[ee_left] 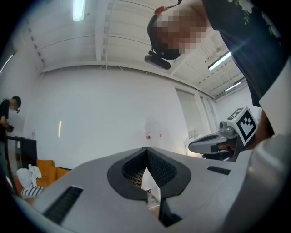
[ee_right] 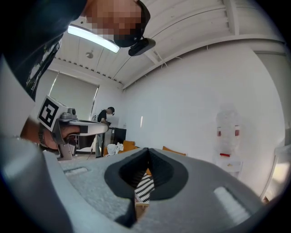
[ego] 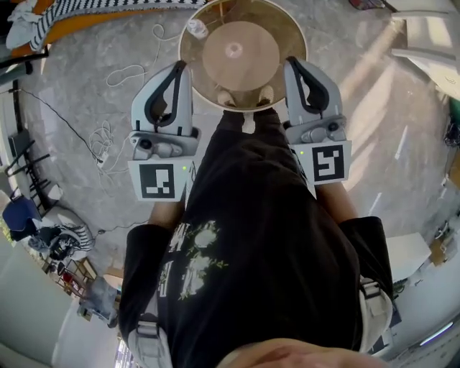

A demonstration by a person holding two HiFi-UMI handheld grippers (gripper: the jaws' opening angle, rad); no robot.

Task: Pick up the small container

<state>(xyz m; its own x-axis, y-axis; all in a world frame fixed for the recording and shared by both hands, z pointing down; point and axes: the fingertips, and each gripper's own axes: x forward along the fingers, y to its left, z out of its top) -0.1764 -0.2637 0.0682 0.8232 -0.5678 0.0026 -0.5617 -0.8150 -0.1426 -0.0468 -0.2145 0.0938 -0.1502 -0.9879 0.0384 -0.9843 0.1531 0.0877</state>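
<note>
From the head view, a round tan table (ego: 284,29) stands just ahead of me, with a small pale, clear container-like object (ego: 196,27) near its far left rim. My left gripper (ego: 180,68) is held level at the table's left edge, and my right gripper (ego: 291,65) sits at its right edge. Neither touches the small object. In the left gripper view, the left gripper (ee_left: 145,150) has its jaws meeting at the tips with nothing between them. The right gripper (ee_right: 148,150) is likewise shut and empty in the right gripper view.
Cables (ego: 108,140) trail over the marbled floor at left. A striped cloth (ego: 79,11) lies on an orange sofa at the top left, and white furniture (ego: 424,43) stands at the top right. A person (ee_right: 107,116) stands far off by a wall.
</note>
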